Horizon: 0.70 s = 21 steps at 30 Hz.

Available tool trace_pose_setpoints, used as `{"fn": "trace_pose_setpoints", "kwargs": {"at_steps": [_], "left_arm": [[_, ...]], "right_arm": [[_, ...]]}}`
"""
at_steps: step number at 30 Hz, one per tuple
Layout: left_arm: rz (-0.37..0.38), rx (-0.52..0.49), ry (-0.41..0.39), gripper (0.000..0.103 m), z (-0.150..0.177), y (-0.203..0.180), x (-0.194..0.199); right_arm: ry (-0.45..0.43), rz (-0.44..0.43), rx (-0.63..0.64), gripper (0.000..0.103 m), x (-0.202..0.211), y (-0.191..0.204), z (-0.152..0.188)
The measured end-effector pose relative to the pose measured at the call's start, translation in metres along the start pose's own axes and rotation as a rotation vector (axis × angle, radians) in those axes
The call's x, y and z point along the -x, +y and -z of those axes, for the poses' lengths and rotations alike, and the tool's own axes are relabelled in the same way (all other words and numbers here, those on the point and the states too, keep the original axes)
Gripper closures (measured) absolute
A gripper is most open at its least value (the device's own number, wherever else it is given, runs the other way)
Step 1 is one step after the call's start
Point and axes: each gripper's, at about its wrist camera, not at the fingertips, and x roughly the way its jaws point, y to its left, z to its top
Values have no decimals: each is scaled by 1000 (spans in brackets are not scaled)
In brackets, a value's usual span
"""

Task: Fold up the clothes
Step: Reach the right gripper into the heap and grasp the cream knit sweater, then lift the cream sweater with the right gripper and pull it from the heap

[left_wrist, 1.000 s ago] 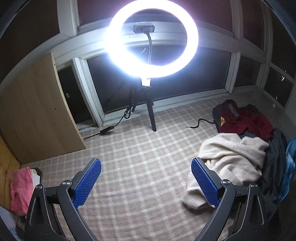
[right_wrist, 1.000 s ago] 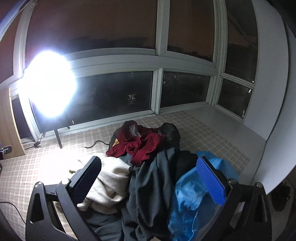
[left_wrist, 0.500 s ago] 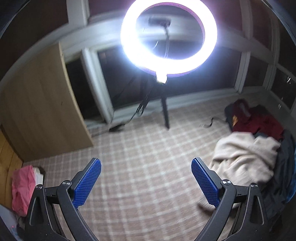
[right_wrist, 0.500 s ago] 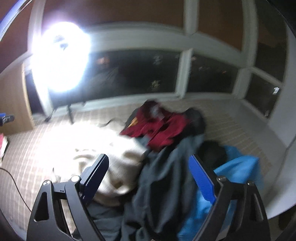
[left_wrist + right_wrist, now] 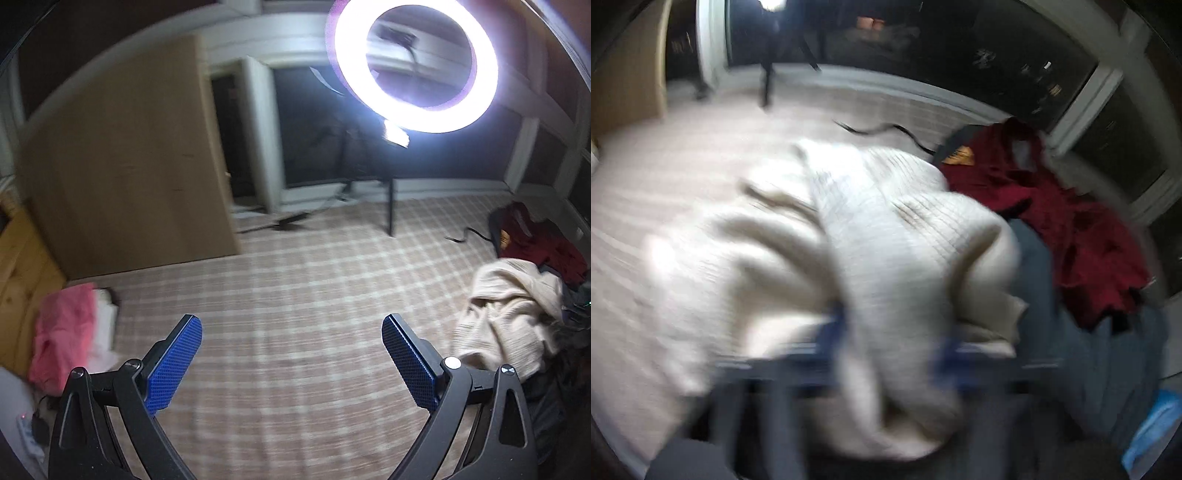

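Right gripper point(image 5: 890, 339) dropped from above the pile onto the cream sweater point(image 5: 849, 236); jaws closing with a fold of knit between them, view blurred. Left gripper point(image 5: 291, 354) swung left, wide open, nothing held, over the checked mat point(image 5: 295, 288). Sweater sits beside the red garment point(image 5: 1071, 221).

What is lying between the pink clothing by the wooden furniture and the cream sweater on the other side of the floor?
Only bare checked carpet lies between the pink clothing and the cream sweater; the left wrist view shows this. The left gripper hangs open over it.
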Motion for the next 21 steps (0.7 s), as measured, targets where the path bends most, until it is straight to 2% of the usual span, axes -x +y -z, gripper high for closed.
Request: {"fn": "trace_pose_setpoints", "kwargs": {"at_steps": [2, 6, 8, 10, 14, 17, 18, 20, 21], "left_arm": [[-25, 31, -15, 5, 7, 19, 9], [-28, 90, -58, 5, 19, 54, 29], [-21, 107, -77, 5, 23, 65, 37], [-15, 124, -97, 5, 27, 80, 50], [-18, 155, -131, 5, 37, 112, 75], [-41, 174, -131, 5, 50, 140, 87], [-49, 179, -127, 5, 55, 149, 90], [-65, 188, -119, 5, 64, 167, 96], [-70, 192, -109, 5, 69, 173, 95]], "right_arm": [[-61, -46, -71, 86, 29, -8, -9], [-204, -130, -233, 90, 97, -25, -35], [-293, -162, -240, 91, 141, -12, -54], [-378, -200, -193, 91, 183, 17, -73], [-531, -315, 16, 91, 266, 127, -104], [-429, -513, 161, 90, 274, 214, -125], [-375, -518, 201, 89, 265, 235, -126], [-257, -483, 274, 82, 243, 270, -123], [-231, -433, 266, 78, 228, 266, -115]]}}
